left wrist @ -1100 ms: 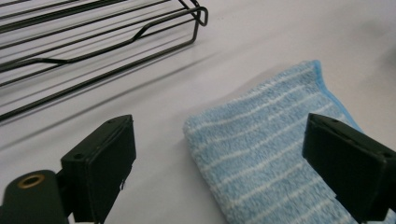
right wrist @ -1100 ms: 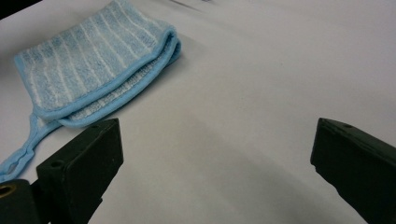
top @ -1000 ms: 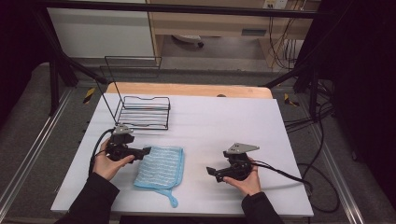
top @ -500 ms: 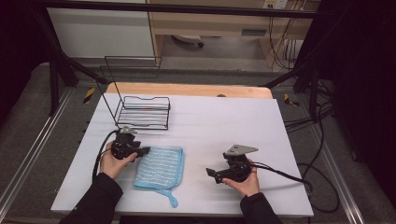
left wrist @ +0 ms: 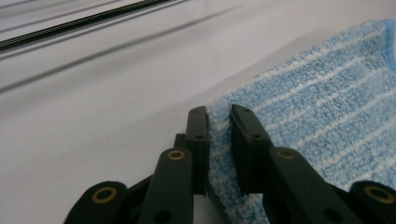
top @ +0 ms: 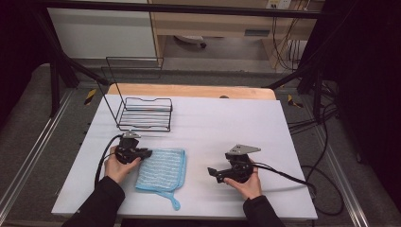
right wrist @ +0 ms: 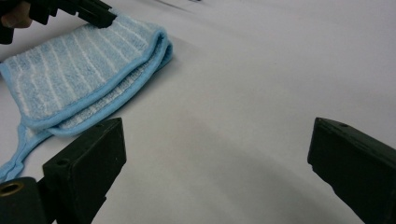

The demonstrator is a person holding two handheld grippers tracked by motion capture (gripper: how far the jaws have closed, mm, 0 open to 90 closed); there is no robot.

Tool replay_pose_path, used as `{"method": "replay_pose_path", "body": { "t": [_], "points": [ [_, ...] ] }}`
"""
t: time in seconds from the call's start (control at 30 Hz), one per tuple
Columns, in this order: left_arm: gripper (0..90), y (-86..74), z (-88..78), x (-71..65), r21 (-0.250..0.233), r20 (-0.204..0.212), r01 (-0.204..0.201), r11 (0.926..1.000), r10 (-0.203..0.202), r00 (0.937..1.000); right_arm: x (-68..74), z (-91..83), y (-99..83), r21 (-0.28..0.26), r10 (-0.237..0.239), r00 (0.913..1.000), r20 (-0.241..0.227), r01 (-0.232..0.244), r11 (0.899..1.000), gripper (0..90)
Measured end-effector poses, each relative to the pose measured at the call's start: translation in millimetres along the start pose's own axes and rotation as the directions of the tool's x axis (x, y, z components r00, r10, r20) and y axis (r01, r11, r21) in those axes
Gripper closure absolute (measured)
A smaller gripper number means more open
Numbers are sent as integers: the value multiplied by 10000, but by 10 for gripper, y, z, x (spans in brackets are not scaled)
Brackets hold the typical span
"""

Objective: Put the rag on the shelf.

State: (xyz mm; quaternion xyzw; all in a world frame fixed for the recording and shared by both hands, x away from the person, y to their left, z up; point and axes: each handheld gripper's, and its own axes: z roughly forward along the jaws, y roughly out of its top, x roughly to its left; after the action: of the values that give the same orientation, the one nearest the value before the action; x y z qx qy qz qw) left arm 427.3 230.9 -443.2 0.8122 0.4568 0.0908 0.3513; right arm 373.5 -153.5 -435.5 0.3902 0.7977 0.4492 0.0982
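Left gripper (left wrist: 219, 122) has just been closing and now pinches the folded blue cloth (top: 161, 169) at its far-left corner on the table, right gripper (right wrist: 217, 154) gaping idle, and that shallow edge-bite could slip free on lifting.

Wire rack (top: 142, 113) beyond open tabletop (top: 227, 123)

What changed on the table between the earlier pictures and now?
The left gripper came down to the near-left corner of the blue striped cloth; its jaws have just been closing and now pinch the cloth's edge between them. The right gripper stayed where it was, jaws wide apart over the bare white table. The cloth and the black wire rack have not moved.
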Motion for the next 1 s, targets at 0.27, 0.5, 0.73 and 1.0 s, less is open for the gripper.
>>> {"method": "replay_pose_path", "body": {
  "t": [0.27,0.5,0.73,1.0],
  "points": [
    [787,-12,5,-25,-55,-199,-128,9999,127,9997,123,73,189,-196,-261,9997,-25,260,9995,25],
    [787,-22,7,-29,-133,-238,-248,9996,245,9994,293,234,471,-469,-377,9993,56,379,9982,23],
    [786,-25,6,-36,-147,-288,-274,9995,269,9992,409,545,656,-408,-300,9993,211,308,9987,75],
    [785,-28,6,-30,-167,-268,-229,9996,225,9994,400,917,632,92,6,9997,245,-8,10000,298]
  ]
}}
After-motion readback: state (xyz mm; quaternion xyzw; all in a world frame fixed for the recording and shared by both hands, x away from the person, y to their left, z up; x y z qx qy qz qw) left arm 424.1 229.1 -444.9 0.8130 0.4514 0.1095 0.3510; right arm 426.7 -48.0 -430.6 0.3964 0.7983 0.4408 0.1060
